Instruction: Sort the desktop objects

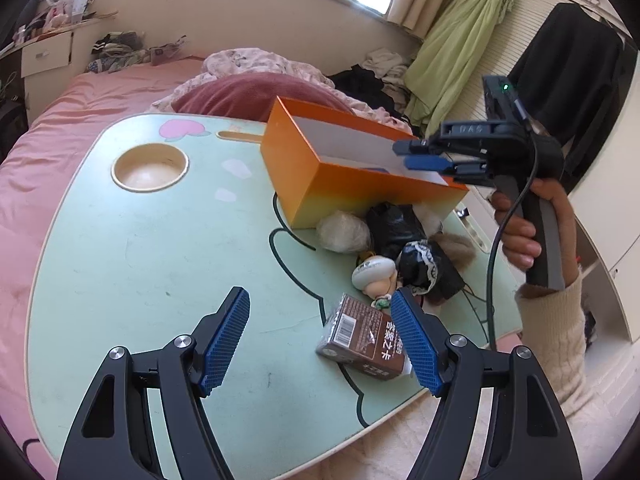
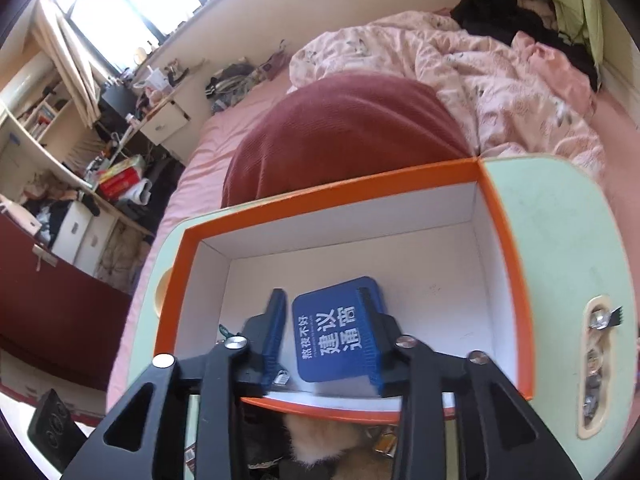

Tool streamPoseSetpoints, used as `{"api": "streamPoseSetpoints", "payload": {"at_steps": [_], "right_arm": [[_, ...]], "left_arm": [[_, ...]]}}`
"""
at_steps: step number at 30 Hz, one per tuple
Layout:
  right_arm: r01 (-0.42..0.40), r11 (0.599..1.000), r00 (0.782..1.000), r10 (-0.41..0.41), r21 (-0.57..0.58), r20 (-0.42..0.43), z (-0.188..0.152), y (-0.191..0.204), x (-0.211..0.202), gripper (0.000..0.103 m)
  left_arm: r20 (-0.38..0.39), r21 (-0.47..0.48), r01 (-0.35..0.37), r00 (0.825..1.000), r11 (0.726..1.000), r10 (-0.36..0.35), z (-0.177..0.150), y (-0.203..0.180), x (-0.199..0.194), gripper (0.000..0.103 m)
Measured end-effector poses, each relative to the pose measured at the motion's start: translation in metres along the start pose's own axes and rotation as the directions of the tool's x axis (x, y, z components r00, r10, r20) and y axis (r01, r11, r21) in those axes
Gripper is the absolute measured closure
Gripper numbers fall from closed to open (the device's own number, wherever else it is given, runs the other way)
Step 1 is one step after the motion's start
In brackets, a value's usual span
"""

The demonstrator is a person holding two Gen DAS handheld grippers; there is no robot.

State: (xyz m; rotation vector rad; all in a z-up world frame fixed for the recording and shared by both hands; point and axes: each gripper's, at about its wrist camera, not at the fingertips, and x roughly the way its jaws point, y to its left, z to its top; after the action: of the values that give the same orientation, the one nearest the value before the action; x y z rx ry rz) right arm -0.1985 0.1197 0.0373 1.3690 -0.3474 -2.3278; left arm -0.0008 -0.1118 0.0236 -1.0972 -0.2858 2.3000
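The right gripper [image 2: 324, 336] hangs over the open orange cardboard box with a white inside [image 2: 460, 264], which stands on the pale green worktop [image 2: 560, 240]. A flat blue rectangular card with white Chinese characters [image 2: 332, 332] lies on the box floor, seen between the two blue ribbed pads. The jaws stand at a narrow-to-middling gap; the left pad is clear of the card, the right pad overlaps its edge in the view, and I cannot tell whether it touches. The card looks to rest on the box floor, not gripped.

The left gripper [image 1: 320, 336] has its jaws wide apart and empty, low over the worktop [image 1: 160, 240]. A brown drink carton with a barcode [image 1: 360, 336] lies on its side just inside the right pad, near the worktop's edge. Beyond it, beside the box [image 1: 304, 176], lie a small doll-like figure [image 1: 374, 274] and black lace-trimmed cloth [image 1: 424, 256].
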Motion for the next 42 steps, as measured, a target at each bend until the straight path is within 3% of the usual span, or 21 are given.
{"api": "streamPoseSetpoints", "payload": {"at_steps": [1, 3, 11, 18, 21, 24, 28, 30, 32, 34, 36, 38, 40, 42], "right_arm": [[0.01, 1.0, 1.0, -0.01, -0.006, 0.006, 0.0, 0.0, -0.002, 0.052], [0.016, 1.0, 1.0, -0.016, -0.013, 0.013, 0.001, 0.0, -0.007, 0.049], [0.006, 1.0, 0.999, -0.005, 0.019, -0.035, 0.012, -0.013, -0.021, 0.047], [0.115, 0.99, 0.987, -0.122, -0.077, -0.105, 0.022, -0.002, -0.019, 0.042], [0.12, 0.986, 0.964, -0.145, -0.119, -0.224, 0.019, 0.006, 0.005, 0.033], [0.155, 0.972, 0.93, -0.203, -0.175, -0.307, 0.017, 0.015, 0.034, 0.032], [0.188, 0.935, 0.853, -0.307, -0.299, -0.422, 0.008, 0.029, 0.081, 0.022], [0.242, 0.903, 0.852, -0.373, -0.355, -0.367, 0.008, 0.036, 0.087, 0.021], [0.258, 0.909, 0.864, -0.368, -0.326, -0.343, 0.013, 0.036, 0.083, 0.037], [0.253, 0.907, 0.863, -0.369, -0.336, -0.346, 0.013, 0.035, 0.08, 0.037], [0.241, 0.918, 0.879, -0.344, -0.315, -0.33, 0.013, 0.029, 0.073, 0.037], [0.205, 0.944, 0.914, -0.279, -0.257, -0.296, 0.018, 0.02, 0.06, 0.037], [0.158, 0.97, 0.963, -0.193, -0.186, -0.186, 0.027, 0.011, 0.027, 0.037], [0.119, 0.982, 0.987, -0.133, -0.146, -0.087, 0.028, 0.006, -0.01, 0.037]], "left_arm": [[-0.004, -0.003, -0.003, 1.0, 1.0, 0.003, 0.0, 0.001, 0.001, 0.03], [-0.006, -0.013, -0.008, 1.0, 1.0, 0.007, -0.001, 0.003, 0.003, 0.03], [-0.009, -0.01, -0.021, 1.0, 1.0, 0.021, -0.001, 0.006, 0.003, 0.03], [-0.003, -0.024, -0.01, 1.0, 1.0, 0.01, -0.003, 0.017, 0.003, 0.03], [-0.001, -0.036, -0.006, 1.0, 0.999, 0.006, -0.004, 0.022, 0.002, 0.03], [0.003, -0.039, 0.001, 1.0, 0.999, -0.001, -0.004, 0.025, 0.0, 0.03], [0.01, -0.039, 0.011, 1.0, 0.999, -0.011, -0.005, 0.024, -0.003, 0.03], [0.013, -0.039, 0.014, 1.0, 0.999, -0.014, -0.005, 0.024, -0.004, 0.03], [0.015, -0.038, 0.018, 1.0, 0.999, -0.017, -0.005, 0.025, -0.006, 0.03], [0.015, -0.038, 0.023, 1.0, 0.999, -0.023, -0.005, 0.024, -0.006, 0.03], [0.015, -0.038, 0.025, 1.0, 0.999, -0.025, -0.005, 0.024, -0.006, 0.03], [0.015, -0.04, 0.024, 1.0, 0.999, -0.024, -0.005, 0.023, -0.006, 0.03], [0.016, -0.044, 0.022, 1.0, 0.999, -0.021, -0.005, 0.023, -0.006, 0.03], [0.017, -0.044, 0.018, 1.0, 0.999, -0.017, -0.004, 0.021, -0.006, 0.03]]}}
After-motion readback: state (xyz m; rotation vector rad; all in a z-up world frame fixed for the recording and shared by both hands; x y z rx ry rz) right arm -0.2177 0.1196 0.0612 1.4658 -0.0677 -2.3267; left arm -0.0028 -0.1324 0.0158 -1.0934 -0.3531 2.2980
